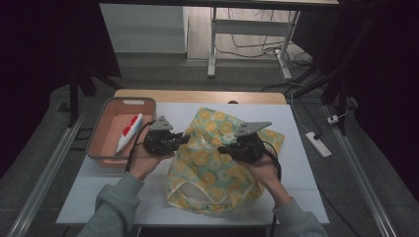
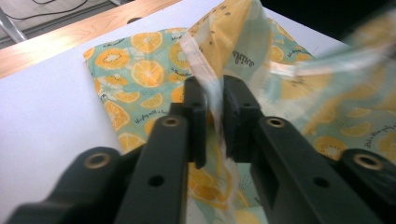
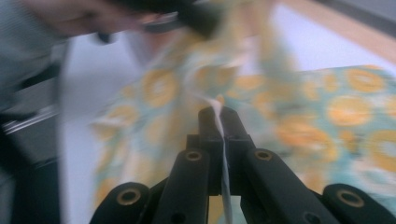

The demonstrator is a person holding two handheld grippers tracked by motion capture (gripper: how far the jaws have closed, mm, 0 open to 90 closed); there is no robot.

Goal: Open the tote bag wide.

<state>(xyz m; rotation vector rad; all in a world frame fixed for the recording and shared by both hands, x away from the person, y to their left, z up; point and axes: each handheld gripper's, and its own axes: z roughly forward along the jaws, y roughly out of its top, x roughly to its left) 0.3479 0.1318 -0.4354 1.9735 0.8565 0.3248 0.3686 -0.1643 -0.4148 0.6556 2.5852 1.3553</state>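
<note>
Bag: the fruit-print bag (image 1: 210, 163) lies mid-table on the white sheet (image 1: 296, 163), mouth toward you.
Your left gripper (image 2: 215, 121): jaws slightly apart, a fold of the bag's edge standing loose between them.
Your right gripper (image 3: 219, 128): jaws pinched tight on the bag's rim.
Bin: the orange bin (image 1: 101, 143) with a tube (image 1: 129, 131) sits left of the bag.

Motion blur smears the fruit-print bag (image 3: 196, 93) and the hand (image 3: 74, 18) in the right gripper view.
</note>
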